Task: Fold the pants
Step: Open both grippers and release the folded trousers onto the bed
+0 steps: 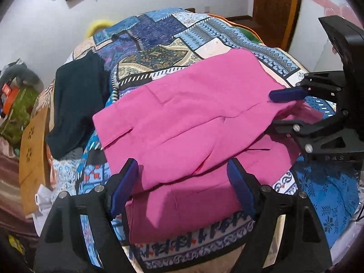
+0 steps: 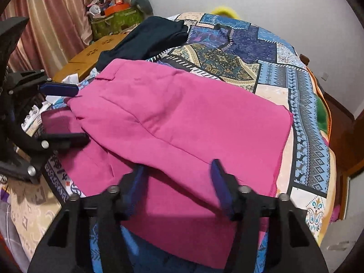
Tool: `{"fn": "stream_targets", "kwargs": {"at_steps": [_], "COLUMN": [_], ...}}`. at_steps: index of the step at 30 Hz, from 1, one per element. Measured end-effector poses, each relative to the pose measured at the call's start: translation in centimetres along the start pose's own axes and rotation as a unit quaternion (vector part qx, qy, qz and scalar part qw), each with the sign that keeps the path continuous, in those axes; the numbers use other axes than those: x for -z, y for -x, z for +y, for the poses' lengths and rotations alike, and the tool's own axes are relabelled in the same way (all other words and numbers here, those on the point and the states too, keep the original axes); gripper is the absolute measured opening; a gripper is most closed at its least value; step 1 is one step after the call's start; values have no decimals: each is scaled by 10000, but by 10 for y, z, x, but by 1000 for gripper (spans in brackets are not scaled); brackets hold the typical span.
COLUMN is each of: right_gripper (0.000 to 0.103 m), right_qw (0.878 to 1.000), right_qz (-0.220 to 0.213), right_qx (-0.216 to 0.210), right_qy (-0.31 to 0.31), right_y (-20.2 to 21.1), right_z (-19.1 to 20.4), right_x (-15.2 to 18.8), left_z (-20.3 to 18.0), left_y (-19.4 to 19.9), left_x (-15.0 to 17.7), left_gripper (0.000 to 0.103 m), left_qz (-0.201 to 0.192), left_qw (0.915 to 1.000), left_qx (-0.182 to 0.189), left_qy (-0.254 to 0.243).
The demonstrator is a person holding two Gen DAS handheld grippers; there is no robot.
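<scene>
Pink pants [image 1: 193, 118] [image 2: 182, 113] lie folded over themselves on a blue patchwork bedspread [image 1: 159, 36] [image 2: 250, 45]. My left gripper [image 1: 182, 182] stands open, its blue pads wide apart over the near edge of the pants, and nothing is pinched. The right wrist view shows the left gripper [image 2: 66, 113] at the left with a fold of pink cloth lying loose between its fingers. My right gripper [image 2: 178, 182] is open too, its pads astride the near pink edge. In the left wrist view the right gripper [image 1: 289, 110] has blurred pink cloth between its fingers.
A dark navy garment [image 1: 77, 100] [image 2: 147, 36] lies on the bed beyond the pants. Beside the bed stand a wooden board [image 1: 34, 154] [image 2: 91, 54], a green bag of clutter [image 2: 113, 22] and a striped curtain [image 2: 50, 22]. A wooden door [image 1: 273, 4] is at the far right.
</scene>
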State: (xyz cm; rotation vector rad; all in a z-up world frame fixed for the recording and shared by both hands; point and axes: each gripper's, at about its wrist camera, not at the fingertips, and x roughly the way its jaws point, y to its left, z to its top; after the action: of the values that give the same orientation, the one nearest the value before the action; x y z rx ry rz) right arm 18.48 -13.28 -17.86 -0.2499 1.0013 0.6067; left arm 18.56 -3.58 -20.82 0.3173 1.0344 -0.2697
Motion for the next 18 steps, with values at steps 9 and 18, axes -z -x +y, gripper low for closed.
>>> {"fn": "stream_targets", "kwargs": {"at_steps": [9, 18], "right_gripper": [6, 5], "right_qw": [9983, 9972], "right_qz": [-538, -704], "right_qx": [-197, -89], "right_qy": [-64, 225], "right_y": [23, 46], "right_z": [2, 11], "right_x": [-4, 3], "left_z": [-2, -8], "left_y": [-7, 28], "left_x": [-10, -5], "left_gripper": [39, 13], "left_qz": [16, -465], "left_qw": [9999, 9987], "left_qx": [170, 226], "left_qy": [1, -14]}}
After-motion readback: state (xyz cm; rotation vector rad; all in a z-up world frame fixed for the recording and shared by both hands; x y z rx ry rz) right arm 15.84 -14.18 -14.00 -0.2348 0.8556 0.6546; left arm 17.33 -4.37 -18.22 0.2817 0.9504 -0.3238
